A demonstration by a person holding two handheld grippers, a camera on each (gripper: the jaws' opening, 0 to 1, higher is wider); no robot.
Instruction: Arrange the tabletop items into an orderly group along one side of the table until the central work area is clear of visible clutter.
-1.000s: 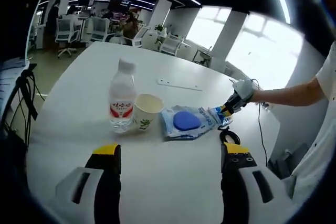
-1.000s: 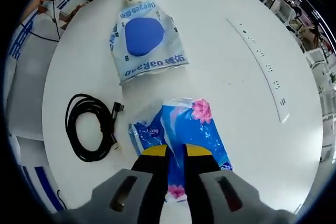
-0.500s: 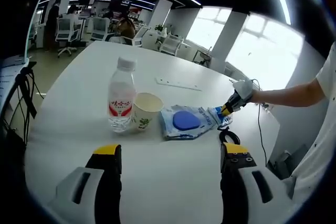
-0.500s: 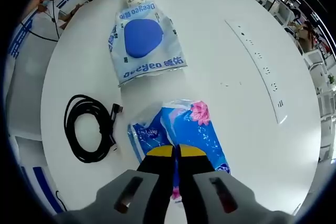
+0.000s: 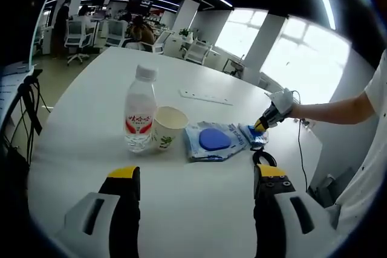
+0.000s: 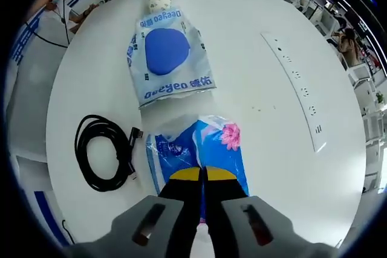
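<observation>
The right claw [image 6: 202, 174] is pinching the near edge of the blue floral packet [image 6: 199, 149], which lies on the white desk [image 6: 260, 83] at 6 o'clock from the blue-disc pouch [image 6: 166, 55]. The packet looks soft, light and slippery, so an edge grip should slide it. The left claw [image 5: 196, 176] hangs spread.

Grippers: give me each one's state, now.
Left gripper: open, holding nothing.
Right gripper: shut on the blue packet.
</observation>
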